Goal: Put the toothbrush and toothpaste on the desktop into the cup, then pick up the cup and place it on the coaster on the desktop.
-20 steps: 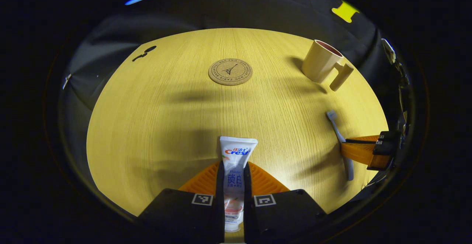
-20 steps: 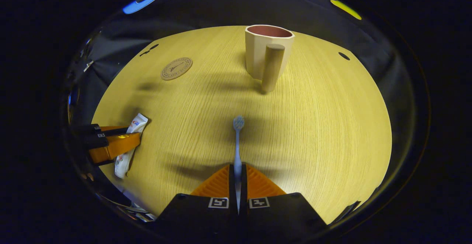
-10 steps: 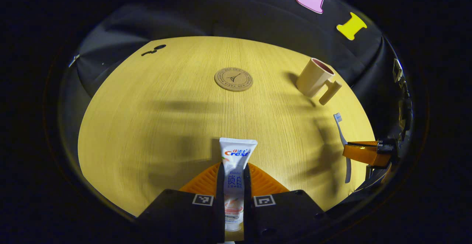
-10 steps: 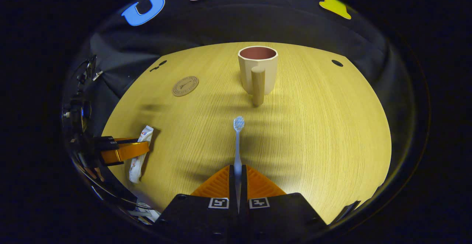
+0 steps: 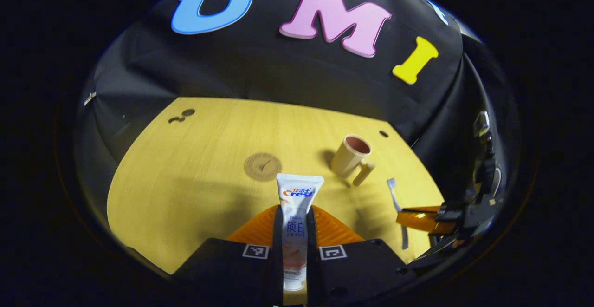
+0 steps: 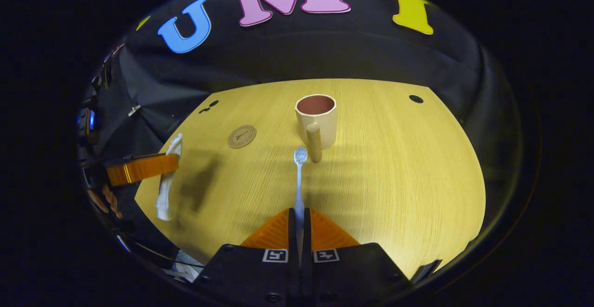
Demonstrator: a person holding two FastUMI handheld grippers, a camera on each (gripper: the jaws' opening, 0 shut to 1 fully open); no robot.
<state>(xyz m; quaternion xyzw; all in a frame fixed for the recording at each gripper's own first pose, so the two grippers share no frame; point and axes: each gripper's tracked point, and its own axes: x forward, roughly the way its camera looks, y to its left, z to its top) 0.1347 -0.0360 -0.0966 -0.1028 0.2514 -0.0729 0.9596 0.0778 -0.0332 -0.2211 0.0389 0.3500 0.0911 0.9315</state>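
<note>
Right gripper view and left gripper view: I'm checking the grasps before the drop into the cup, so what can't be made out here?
- Toothbrush handle end: right gripper view, hidden between the right gripper fingers.
- Toothpaste cap: left gripper view, dim between the left gripper fingers.
- Cup bottom inside: both views, hidden by its wall.
- Coaster print: too small.

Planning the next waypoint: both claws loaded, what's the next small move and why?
Probably carry the right claw forward over the cup: it is shut on the toothbrush, whose head points at the upright, empty cup just ahead.
</note>
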